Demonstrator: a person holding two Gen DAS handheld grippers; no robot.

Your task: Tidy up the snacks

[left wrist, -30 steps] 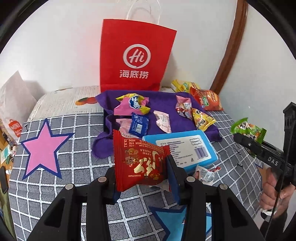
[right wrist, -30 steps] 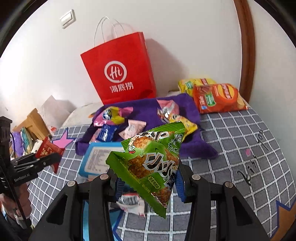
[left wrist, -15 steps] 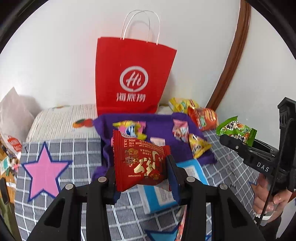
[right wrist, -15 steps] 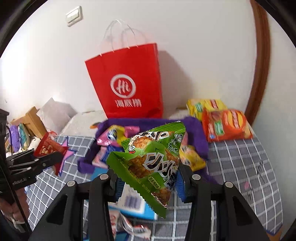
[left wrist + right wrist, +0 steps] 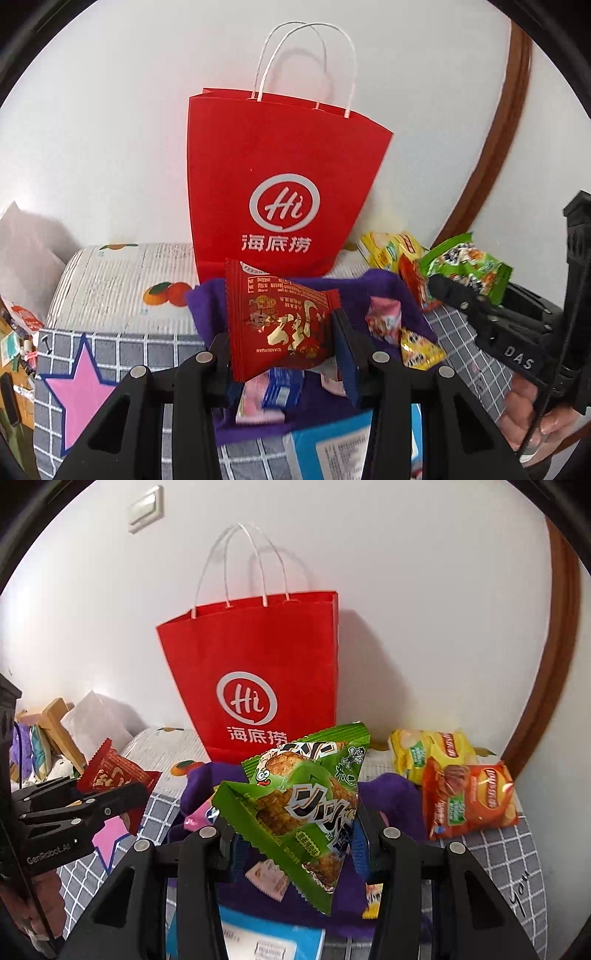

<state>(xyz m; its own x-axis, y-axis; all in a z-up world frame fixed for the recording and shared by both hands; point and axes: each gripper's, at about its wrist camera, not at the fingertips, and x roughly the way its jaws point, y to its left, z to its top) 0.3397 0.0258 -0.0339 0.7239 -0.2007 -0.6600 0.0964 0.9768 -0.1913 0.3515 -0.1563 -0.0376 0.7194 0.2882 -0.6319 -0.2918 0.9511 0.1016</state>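
Both grippers have risen toward the red paper bag point(image 5: 280, 184) since a second ago. The left gripper point(image 5: 284, 354) pinches the red snack packet point(image 5: 280, 325); the right gripper point(image 5: 291, 834) pinches the green snack packet point(image 5: 303, 805) by its lower part. The bag's mouth looks narrow, I think, so two packets arriving together could collide or push the light bag over.

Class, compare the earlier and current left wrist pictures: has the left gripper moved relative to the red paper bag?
Yes. The left gripper, shut on the red snack packet, has moved closer to the red paper bag, which now looms larger and overlaps the packet's top.
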